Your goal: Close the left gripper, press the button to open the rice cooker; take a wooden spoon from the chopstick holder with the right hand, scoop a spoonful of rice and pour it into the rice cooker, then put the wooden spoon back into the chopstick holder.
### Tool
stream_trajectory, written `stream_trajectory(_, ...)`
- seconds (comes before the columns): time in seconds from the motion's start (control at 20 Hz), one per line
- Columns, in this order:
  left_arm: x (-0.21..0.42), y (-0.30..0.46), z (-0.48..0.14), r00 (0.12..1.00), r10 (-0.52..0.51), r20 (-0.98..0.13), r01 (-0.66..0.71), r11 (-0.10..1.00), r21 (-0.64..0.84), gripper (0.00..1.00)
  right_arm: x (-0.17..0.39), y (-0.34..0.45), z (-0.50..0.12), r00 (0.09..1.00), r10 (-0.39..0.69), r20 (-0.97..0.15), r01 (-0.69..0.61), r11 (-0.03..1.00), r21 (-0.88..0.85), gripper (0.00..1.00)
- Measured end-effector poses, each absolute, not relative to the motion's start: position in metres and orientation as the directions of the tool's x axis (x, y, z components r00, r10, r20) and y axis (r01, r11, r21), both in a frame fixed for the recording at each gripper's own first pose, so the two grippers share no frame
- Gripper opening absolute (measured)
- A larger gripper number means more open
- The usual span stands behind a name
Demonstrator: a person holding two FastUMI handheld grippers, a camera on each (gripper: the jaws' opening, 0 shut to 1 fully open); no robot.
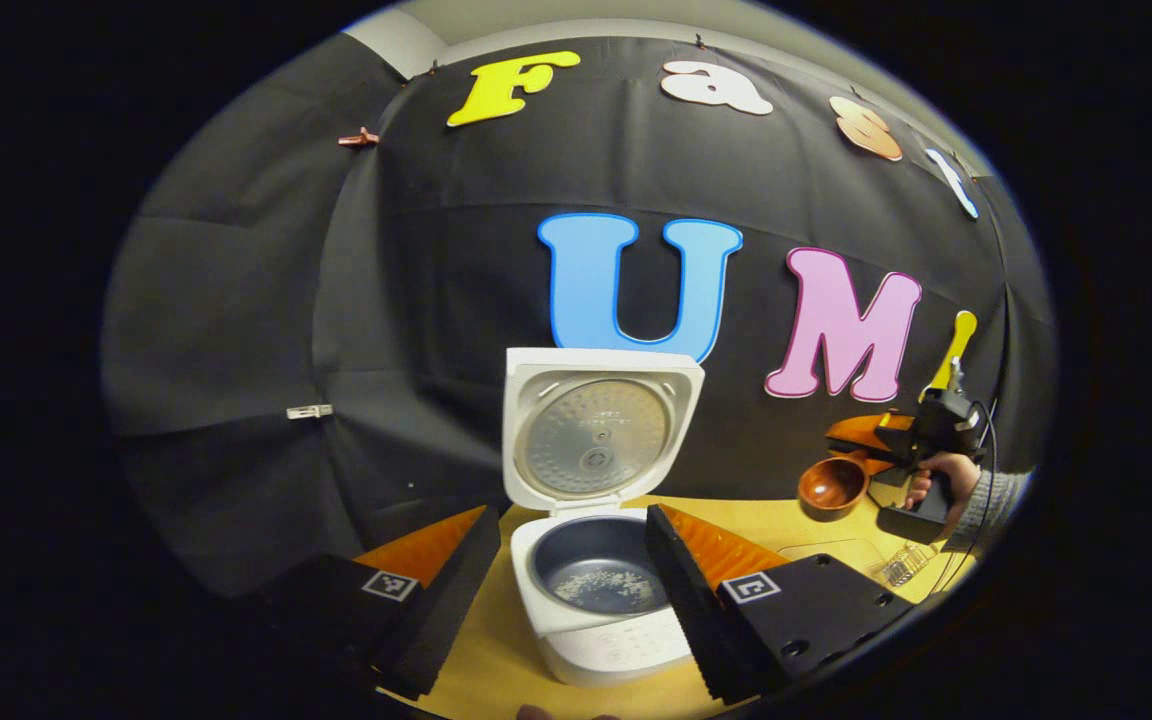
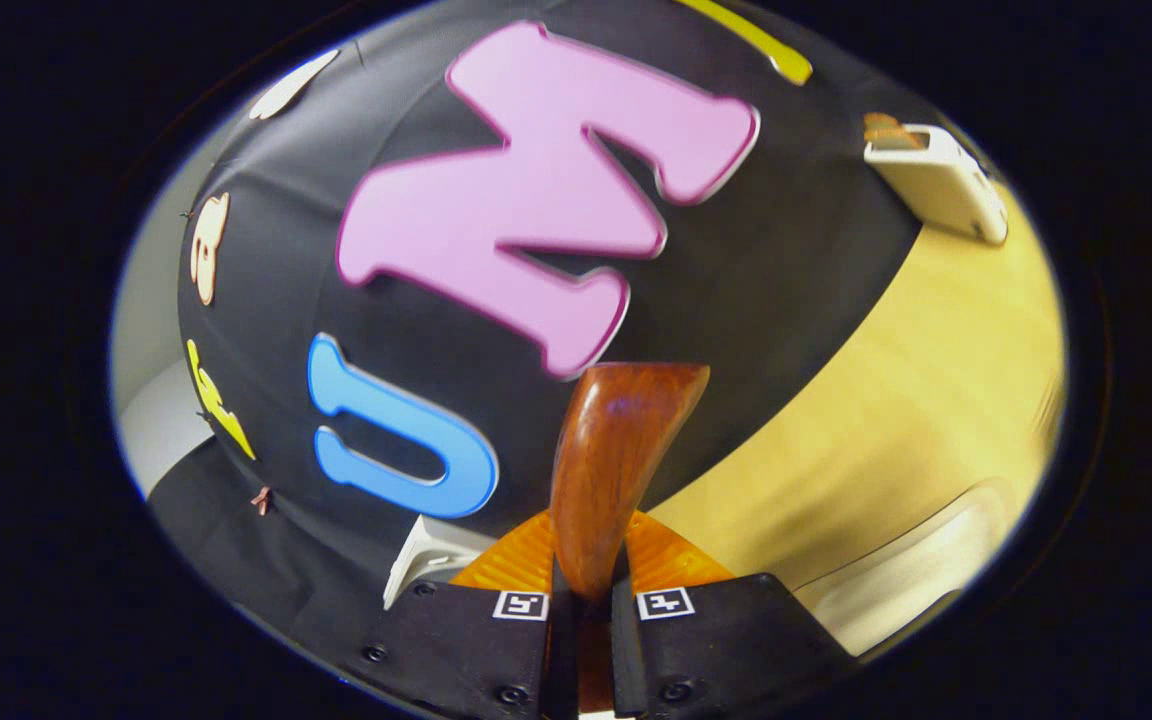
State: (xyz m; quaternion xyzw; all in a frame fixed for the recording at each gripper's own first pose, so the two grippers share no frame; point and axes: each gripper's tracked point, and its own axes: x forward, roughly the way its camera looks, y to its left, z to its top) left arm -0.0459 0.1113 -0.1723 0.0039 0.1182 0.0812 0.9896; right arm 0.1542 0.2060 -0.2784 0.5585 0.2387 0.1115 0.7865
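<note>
A yellow wooden surface [image 1: 496,640] meets the booth's black cloth wall. On it stands the white rice cooker [image 1: 596,600], lid upright, rice grains in its pot. The left claw [image 1: 566,590] hangs released before it. The right claw [image 2: 581,610] is clenched on the wooden spoon [image 2: 616,450], held off the surface to the cooker's right.

Booth wall [image 1: 236,330] — black cloth, creased, hung behind a pale wooden tabletop [image 2: 896,420]. Light grey wall [image 1: 391,35] shows above the cloth, far left — lighting even.
</note>
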Motion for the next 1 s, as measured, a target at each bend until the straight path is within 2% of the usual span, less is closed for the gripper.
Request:
stream_trajectory(0.2,-0.023,0.085,-0.170,0.967,0.124,-0.224,-0.123,0.992,0.018,0.95,0.152,0.075,-0.298,0.905,0.284,-0.316,0.141,0.501,0.854,0.17)
stream_trajectory(0.45,-0.008,0.059,-0.162,0.973,0.115,-0.199,-0.110,0.993,0.038,0.94,0.130,-0.022,-0.321,0.910,0.168,-0.380,0.227,0.565,0.793,0.17)
stream_trajectory(0.75,-0.005,0.030,-0.156,0.969,0.133,-0.207,-0.124,0.991,0.056,0.94,0.103,-0.060,-0.390,0.862,0.153,-0.484,0.296,0.623,0.724,0.17)
stream_trajectory(1.0,0.000,0.003,-0.153,0.963,0.139,-0.229,-0.116,0.987,0.109,0.94,0.092,-0.061,-0.447,0.809,0.172,-0.561,0.295,0.708,0.642,0.17)
